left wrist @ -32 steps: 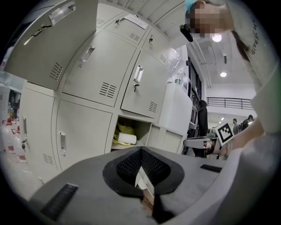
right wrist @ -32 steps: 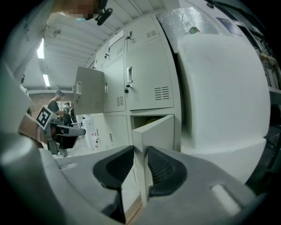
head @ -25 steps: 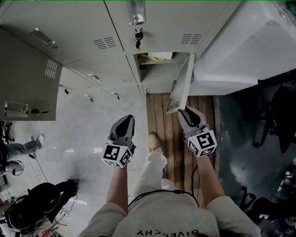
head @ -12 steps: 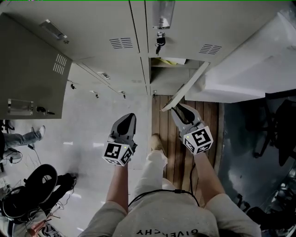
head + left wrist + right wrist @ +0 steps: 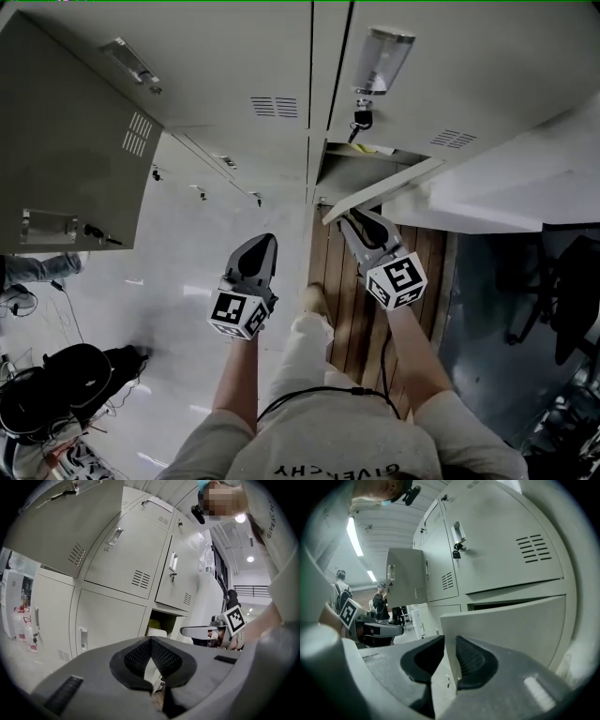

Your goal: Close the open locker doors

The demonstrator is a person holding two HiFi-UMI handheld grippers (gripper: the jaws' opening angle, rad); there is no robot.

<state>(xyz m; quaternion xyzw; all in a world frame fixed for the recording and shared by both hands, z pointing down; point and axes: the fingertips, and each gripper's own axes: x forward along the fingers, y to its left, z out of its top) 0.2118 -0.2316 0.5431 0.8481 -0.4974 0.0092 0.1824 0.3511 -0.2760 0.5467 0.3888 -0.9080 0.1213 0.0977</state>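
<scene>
The lower locker door (image 5: 386,185) is a flat sheet of pale grey painted metal with a thin folded edge. It stands ajar at a narrow angle to its compartment, low in the bank of lockers (image 5: 281,56) straight ahead of the person. Its free edge runs between the jaws of the right gripper (image 5: 354,223). The jaws have just been closing, and their ribbed black pads (image 5: 474,662) pinch that edge from both sides.

Inside the dark compartment behind the door lie a yellow thing (image 5: 155,625) and a pale box (image 5: 156,633) with rounded corners; what they are I cannot tell. On the shut door above, a key (image 5: 360,119) hangs from the lock under a bright metal handle (image 5: 380,58).

Farther left, an upper locker door (image 5: 75,159) of the same grey metal hangs swung wide, with slotted vents and a small handle on its face. The left gripper (image 5: 260,242) hovers apart from the lockers, its meshed pads meeting at the tips with nothing between them.

Below are brown wooden planks (image 5: 349,291) beside a glossy pale floor (image 5: 178,281), where black bags (image 5: 56,389) lie.
</scene>
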